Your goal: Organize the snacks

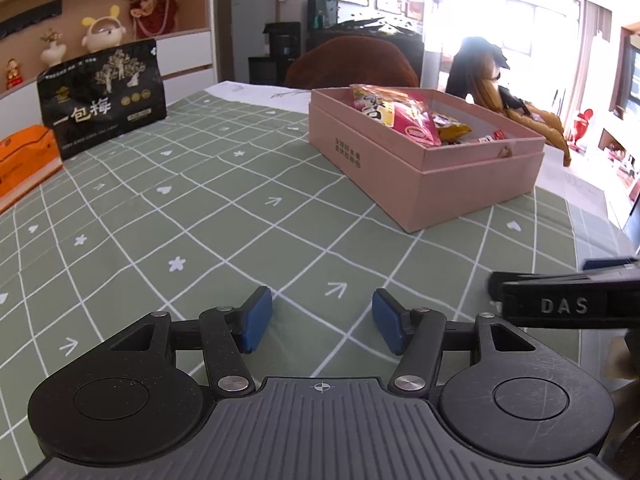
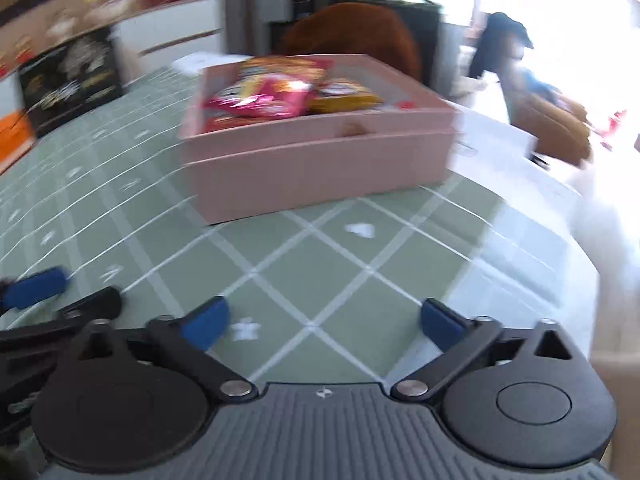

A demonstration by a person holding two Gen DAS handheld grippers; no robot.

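So my left gripper (image 1: 322,322) is sitting with its blue pads apart and nothing between them, just green checked tablecloth (image 1: 200,208) under it. My right gripper (image 2: 322,326) is spread really wide, also empty, hovering over the same cloth; that view is pretty smeared with motion blur. The two claws are right next to each other, since each one pokes into the edge of the other's camera.

Everything else I'll place off the pink box (image 1: 424,168). It's on the cloth ahead of both grippers, lid off and nested under it, with the snack packs (image 1: 394,114) piled inside: a pink bag on top, a yellow one beside it, something small and red further along. Well to the left of the box stands a black plum bag (image 1: 104,96), upright, with an orange box (image 1: 24,164) just beside it at the table edge. Behind the pink box there's a brown chair back (image 1: 352,62).
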